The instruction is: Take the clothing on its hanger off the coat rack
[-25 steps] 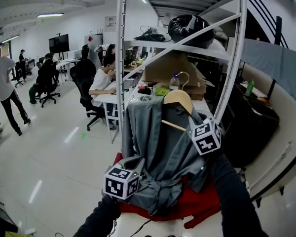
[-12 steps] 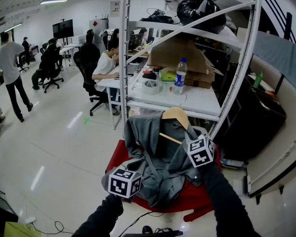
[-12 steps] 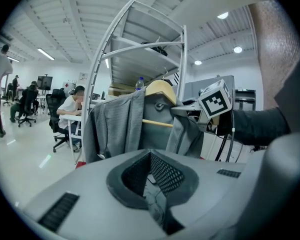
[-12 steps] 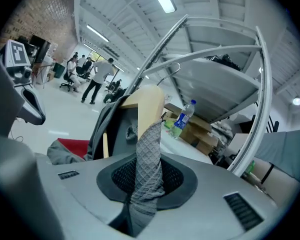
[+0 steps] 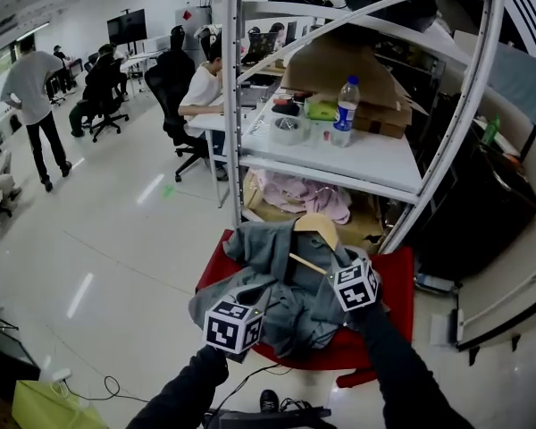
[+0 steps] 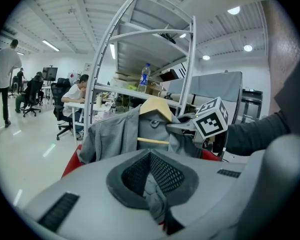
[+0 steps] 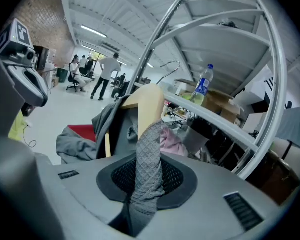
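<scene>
A grey shirt (image 5: 286, 280) hangs on a wooden hanger (image 5: 318, 228), low over a red seat (image 5: 389, 275) in front of the white rack (image 5: 235, 105). The hanger's hook is free of the rack. My left gripper (image 5: 253, 300) is shut on a fold of the shirt's lower part; that cloth (image 6: 152, 194) shows pinched between its jaws. My right gripper (image 5: 336, 270) is shut on the shirt's cloth (image 7: 147, 169) just below the hanger's shoulder (image 7: 150, 109). In the left gripper view the hanger (image 6: 157, 107) stands upright with the right gripper (image 6: 190, 127) beside it.
The rack's shelf (image 5: 384, 164) carries a water bottle (image 5: 346, 105), tape rolls and cardboard boxes; pink clothes (image 5: 299, 195) lie beneath it. A slanted rack tube (image 5: 447, 150) runs down at the right. People sit at desks (image 5: 196, 96) and one stands (image 5: 40, 105) at the far left.
Both grippers have come down with the shirt and hanger, from the height of the rack's shelf to just over the red seat. The shirt's lower part now bunches on the seat.
</scene>
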Tool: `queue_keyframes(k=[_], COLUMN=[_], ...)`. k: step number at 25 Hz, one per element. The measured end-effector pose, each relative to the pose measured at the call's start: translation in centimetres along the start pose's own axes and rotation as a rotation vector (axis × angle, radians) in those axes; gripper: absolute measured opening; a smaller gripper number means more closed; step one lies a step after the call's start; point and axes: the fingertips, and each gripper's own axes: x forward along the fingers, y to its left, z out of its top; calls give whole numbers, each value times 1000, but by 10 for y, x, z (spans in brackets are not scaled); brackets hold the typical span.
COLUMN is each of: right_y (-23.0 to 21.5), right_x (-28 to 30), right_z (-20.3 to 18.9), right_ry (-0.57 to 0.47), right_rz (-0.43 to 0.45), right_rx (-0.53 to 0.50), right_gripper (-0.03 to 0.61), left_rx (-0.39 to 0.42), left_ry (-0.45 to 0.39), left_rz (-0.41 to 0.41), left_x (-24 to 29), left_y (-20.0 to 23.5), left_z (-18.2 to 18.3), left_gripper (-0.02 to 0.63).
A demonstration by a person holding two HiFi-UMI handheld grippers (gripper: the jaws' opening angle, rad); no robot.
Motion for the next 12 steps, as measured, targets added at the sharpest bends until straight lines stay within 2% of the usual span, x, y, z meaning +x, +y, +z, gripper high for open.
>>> queue_keyframes(k=[8, 11, 12], right_y=[47, 56, 53], right_x=[57, 66, 66], right_z=[-72, -96, -99], right_ry=[135, 197, 200], right_rz=[125, 132, 113], right_rx=[29, 59, 67], right_gripper=[46, 58, 83], left_rx=[-29, -41, -45], left_ry=[54, 74, 80], left_rz=[13, 9, 7], left_x=[27, 32, 33], left_y=[6, 2, 0], left_z=[-23, -32, -35], left_gripper=[6, 6, 6])
